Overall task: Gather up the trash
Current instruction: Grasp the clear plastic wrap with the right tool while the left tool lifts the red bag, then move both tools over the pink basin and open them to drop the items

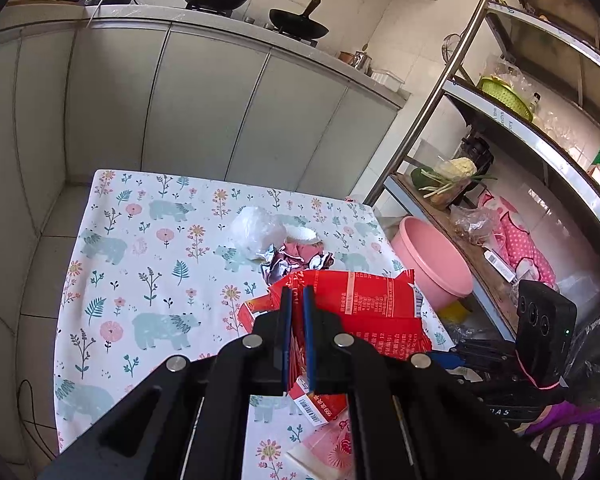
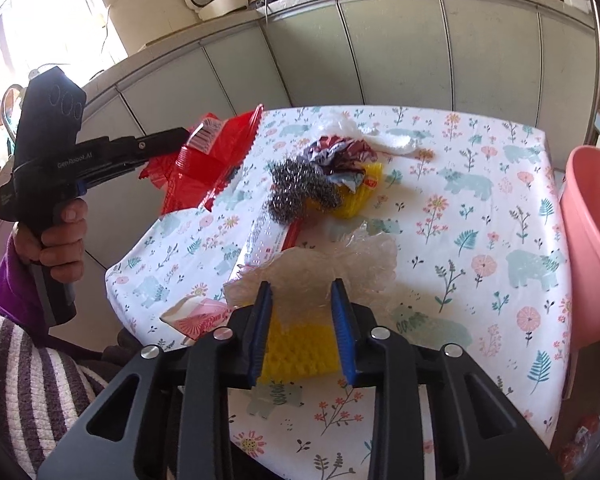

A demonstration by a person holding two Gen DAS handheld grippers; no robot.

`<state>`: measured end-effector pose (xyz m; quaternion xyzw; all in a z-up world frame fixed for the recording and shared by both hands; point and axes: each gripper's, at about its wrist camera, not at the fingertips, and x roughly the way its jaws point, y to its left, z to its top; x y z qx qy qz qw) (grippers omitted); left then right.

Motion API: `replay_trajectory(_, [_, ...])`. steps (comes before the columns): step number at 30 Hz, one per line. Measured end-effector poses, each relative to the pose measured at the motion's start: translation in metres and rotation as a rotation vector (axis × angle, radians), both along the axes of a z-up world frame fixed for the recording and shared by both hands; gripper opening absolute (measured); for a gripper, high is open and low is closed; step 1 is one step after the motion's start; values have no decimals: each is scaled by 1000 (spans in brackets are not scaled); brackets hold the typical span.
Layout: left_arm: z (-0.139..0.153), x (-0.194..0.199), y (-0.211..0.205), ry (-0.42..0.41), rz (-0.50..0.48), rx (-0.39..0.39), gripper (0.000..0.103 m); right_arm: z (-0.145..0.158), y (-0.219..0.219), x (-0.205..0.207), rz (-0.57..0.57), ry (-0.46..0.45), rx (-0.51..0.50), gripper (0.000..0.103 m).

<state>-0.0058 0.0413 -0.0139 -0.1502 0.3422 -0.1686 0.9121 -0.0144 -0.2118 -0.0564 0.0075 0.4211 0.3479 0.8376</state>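
A red snack wrapper [image 1: 364, 304] hangs above the floral tablecloth [image 1: 140, 260], and my left gripper [image 1: 297, 292] is shut on its edge. From the right wrist view the same red wrapper [image 2: 208, 168] is lifted off the table's left side by the left gripper [image 2: 180, 140], held in a person's hand. My right gripper [image 2: 301, 286] stands low at the near edge, its blue pads pressing both sides of a yellow sponge [image 2: 300, 348] under crumpled clear plastic [image 2: 340, 264].
Steel wool scourers [image 2: 296, 192], a crumpled foil wrapper [image 2: 340, 156], a white tissue [image 2: 396, 140] and a pink packet [image 2: 200, 316] lie on the cloth. A pink basin [image 2: 592, 240] stands off the table's right side. A metal shelf rack [image 1: 480, 208] is beyond it.
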Motion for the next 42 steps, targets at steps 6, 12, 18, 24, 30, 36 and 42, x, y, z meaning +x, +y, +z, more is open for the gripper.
replay_trajectory(6, [15, 2, -5, -53, 11, 12, 5, 17, -12, -1, -42, -72, 13, 30])
replay_trajectory(12, [36, 6, -21, -130, 12, 56, 5, 38, -21, -2, -90, -154, 6, 30])
replay_trajectory(18, [53, 14, -40, -189, 2, 86, 5, 56, -40, 1, -168, -227, -2, 30])
replay_trajectory(24, [66, 31, -67, -228, -28, 95, 5, 68, -66, 6, -288, -288, -16, 30])
replay_trajectory(30, [78, 54, -112, -268, -95, 109, 5, 72, -102, 12, -413, -316, -17, 30])
replay_trajectory(36, [85, 80, -165, -288, -157, 115, 5, 71, -143, 18, -556, -354, -12, 30])
replay_trajectory(42, [80, 108, -221, -290, -216, 148, 5, 62, -174, 30, -652, -345, -27, 31])
